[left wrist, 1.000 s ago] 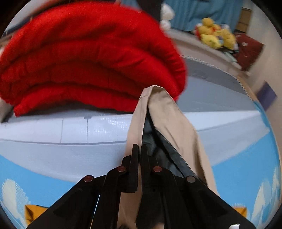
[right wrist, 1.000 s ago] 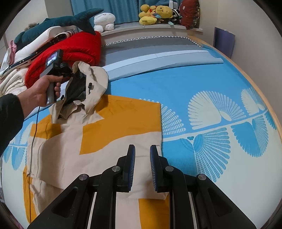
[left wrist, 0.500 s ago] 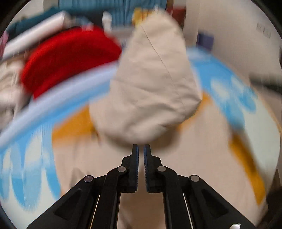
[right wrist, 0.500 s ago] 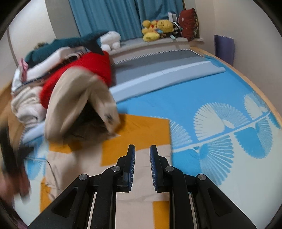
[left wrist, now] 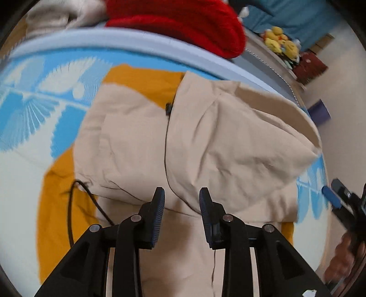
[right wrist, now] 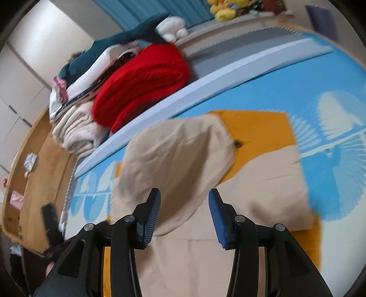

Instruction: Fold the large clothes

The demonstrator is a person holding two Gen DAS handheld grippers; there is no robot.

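A blue bedcover (right wrist: 286, 91) printed with white fan shapes fills the middle of the right wrist view. At 11 o'clock a pile of folded laundry, with a red knit blanket (right wrist: 141, 80) topmost in front, lies against a dark teal plush shark (right wrist: 128, 41). Blue curtains (right wrist: 178, 9) hang at 12 o'clock, with yellow soft toys (right wrist: 224, 9) on a grey ledge beside them. A pale wall (right wrist: 45, 34) with cupboard doors runs from 9 to 10 o'clock, above a wooden floor (right wrist: 41, 160) scattered with small items.

Spread fingers (left wrist: 157, 214) apparently hover over beige hood (left wrist: 228, 141).
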